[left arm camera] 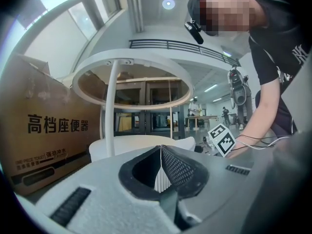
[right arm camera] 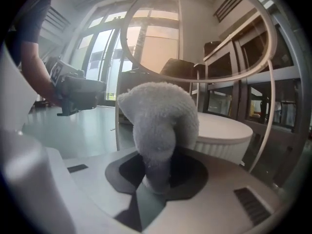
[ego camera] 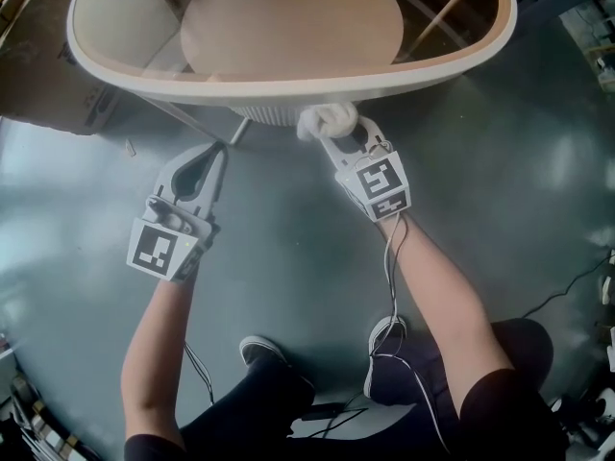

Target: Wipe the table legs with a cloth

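Right tongs [right arm camera: 157, 179]: clamped on white cloth [right arm camera: 161, 116], at near edge of table [ego camera: 288, 88].
Left tongs [left arm camera: 161, 174]: together, nothing between, low over floor [ego camera: 288, 257]; thin white table leg [left arm camera: 112, 106] ahead.

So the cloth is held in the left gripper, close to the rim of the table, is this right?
Not quite: the right gripper holds the cloth, close to the rim of the table, as the right gripper view shows. The left gripper is shut and empty.
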Demonstrator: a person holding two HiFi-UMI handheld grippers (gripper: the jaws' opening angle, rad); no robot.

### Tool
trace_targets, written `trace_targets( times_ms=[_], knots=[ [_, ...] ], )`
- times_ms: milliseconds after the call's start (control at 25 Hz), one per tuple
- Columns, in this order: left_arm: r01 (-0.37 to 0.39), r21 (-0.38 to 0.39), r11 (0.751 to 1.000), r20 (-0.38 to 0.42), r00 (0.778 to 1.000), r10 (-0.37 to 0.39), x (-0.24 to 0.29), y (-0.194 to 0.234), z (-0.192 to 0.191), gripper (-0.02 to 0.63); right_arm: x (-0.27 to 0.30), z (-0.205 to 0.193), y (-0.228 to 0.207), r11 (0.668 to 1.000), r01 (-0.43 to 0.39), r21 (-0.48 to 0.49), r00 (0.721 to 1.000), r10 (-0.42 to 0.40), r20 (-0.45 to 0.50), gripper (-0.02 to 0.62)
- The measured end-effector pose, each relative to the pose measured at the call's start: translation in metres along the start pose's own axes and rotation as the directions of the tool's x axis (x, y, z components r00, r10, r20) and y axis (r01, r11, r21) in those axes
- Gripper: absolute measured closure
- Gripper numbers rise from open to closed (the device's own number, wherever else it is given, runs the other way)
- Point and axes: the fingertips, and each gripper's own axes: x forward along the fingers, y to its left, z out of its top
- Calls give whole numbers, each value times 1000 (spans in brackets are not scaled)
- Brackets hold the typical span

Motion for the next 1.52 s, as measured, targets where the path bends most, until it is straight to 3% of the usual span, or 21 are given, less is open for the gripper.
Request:
trace_targets(
  times_ms=[280, 480, 680, 800, 880, 1040, 1280, 1360, 1520],
  knots=[
    [-5, 5, 1000, -10, 1000, 5, -8, -5, 1, 601, -19, -36, -51, 997, 80, 11, 994, -79, -72, 511],
    [2, 9, 1000, -26, 1000, -2, -21, -8, 1, 601, -45, -57, -92, 973, 191, 125, 978, -178, -111, 511],
    [2, -79, 997, -24, 1000, -3, -22, -25, 15, 600, -81, -16, -42, 952, 99, 291, 995, -103, -3, 511],
    [61, -77, 995, -81, 994, -68, -24, -67, 34, 601, -115, 21, 6, 959, 23, 282, 1000, -20, -13, 511],
    [98, -122, 988, -127, 985, -114, -36, -97, 55, 601, -144, 56, 30, 963, -14, 268, 999, 23, -30, 511],
    [95, -215, 972, -161, 978, -132, -71, -138, 146, 601, -227, 159, 48, 961, -83, 265, 995, 94, -27, 511],
    [-7, -257, 966, -239, 969, -57, -153, -142, 353, 601, -389, 379, 41, 975, -139, 171, 990, 140, 6, 511],
    [-16, -256, 967, -209, 977, -39, -165, -129, 430, 601, -434, 455, 31, 983, -119, 142, 993, 116, 30, 511],
    [64, -174, 983, -125, 988, -87, -181, -133, 587, 601, -538, 589, 25, 985, 8, 171, 996, -24, 90, 511]
  ],
)
